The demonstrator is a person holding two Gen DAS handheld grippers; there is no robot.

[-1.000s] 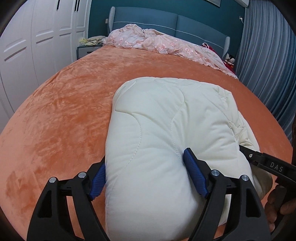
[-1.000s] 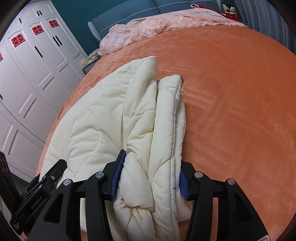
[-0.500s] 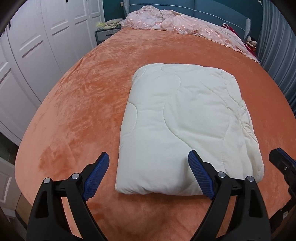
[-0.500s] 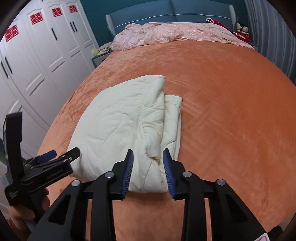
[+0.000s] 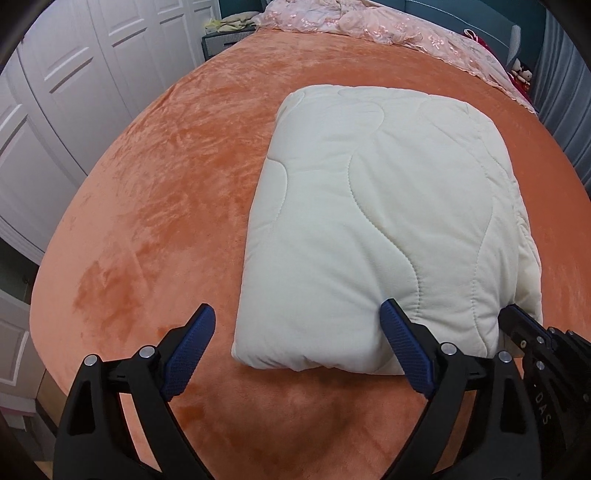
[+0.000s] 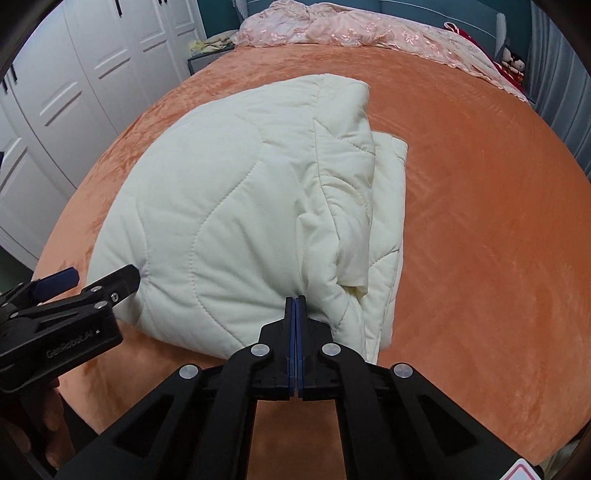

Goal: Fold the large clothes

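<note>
Orange plush bed cover point(image 5: 177, 206) fills the left wrist view, white wardrobe doors point(image 5: 74, 92) to the left, pink bedding point(image 5: 388, 26) at the head. Cream quilted bundle point(image 5: 388, 221) lies folded into a thick rectangle mid-bed. Left gripper point(image 5: 295, 354) has its jaws wide apart and opening; near left corner of the bundle sits between them, right blue pad point(image 5: 402, 354) at or just in front of the cloth, contact unclear, left pad over bare cover. Nothing held. Right gripper's black tip point(image 5: 524, 332) shows at the bundle's near right corner.

Right wrist view: right gripper point(image 6: 295, 306) has its 2 pads pressed flat together, tip at the bundle's point(image 6: 229, 206) near edge; cloth pinched or not, cannot tell. Loose layered edges point(image 6: 384, 206) stack unevenly on the right side. Left gripper point(image 6: 107, 284) is at the far left corner.

Risks, as judgement: the puffy fill may spring the top layer open once released; a tip snagging cloth on withdrawal could drag the stack askew; the uneven right layers could slide off.
</note>
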